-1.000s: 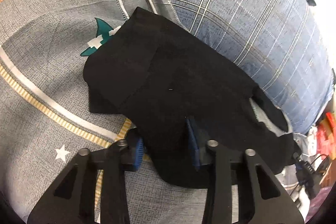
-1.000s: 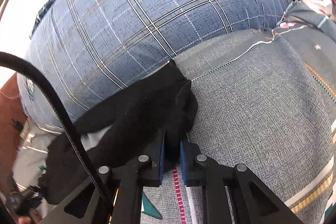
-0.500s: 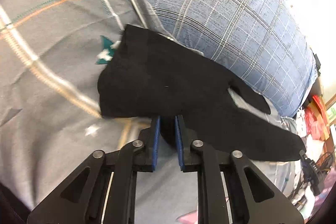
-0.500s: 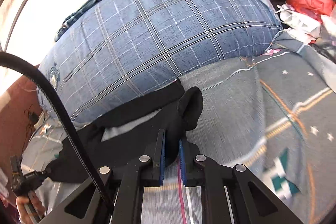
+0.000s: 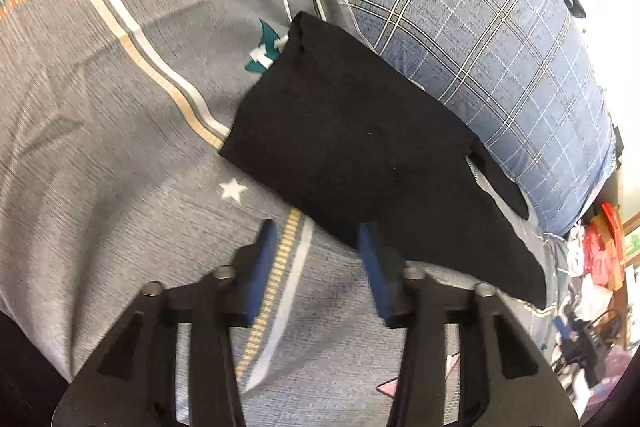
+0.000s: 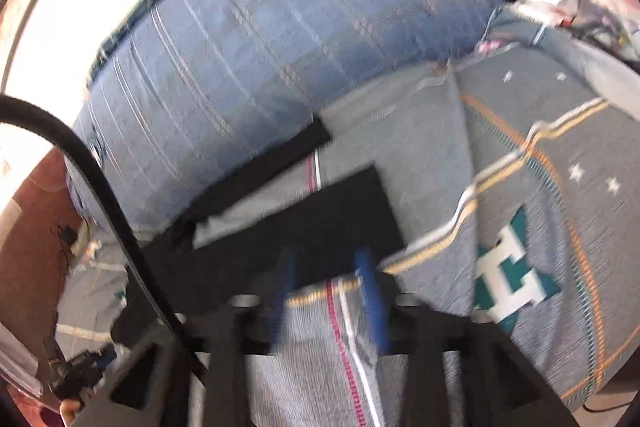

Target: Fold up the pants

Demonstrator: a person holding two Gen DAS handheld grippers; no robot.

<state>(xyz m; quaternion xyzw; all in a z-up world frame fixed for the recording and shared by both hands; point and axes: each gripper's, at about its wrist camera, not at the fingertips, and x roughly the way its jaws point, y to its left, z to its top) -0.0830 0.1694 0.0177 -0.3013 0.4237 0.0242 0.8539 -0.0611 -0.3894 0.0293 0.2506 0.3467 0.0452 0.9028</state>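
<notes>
Grey bedspread [image 5: 100, 155] w/ stripes & stars covered the bed, a blue plaid pillow [image 5: 480, 39] along the far side. Starting at the left: left hand-held gripper [image 5: 316, 263] was spread wide, nothing between its blue pads, hovering just off the near edge of the pants [image 5: 360, 155]; its right pad sat at or over that edge, contact unclear. Pants lay on the bed as a dark, flat, roughly rectangular bundle, far edge against the pillow, one leg end trailing off to the right. Further right: right hand-held gripper [image 6: 328, 291] was also spread & empty, pads near the edge of the pants [image 6: 320, 223]; view blurred, so contact can't be judged. In that view one leg strip lay separate along the pillow.

Judgement: a fold looked just laid down, both grippers let go. Next prob. calls for regrasping an end or the loose leg & carrying it over the bundle, w/out dragging the layers beneath.
</notes>
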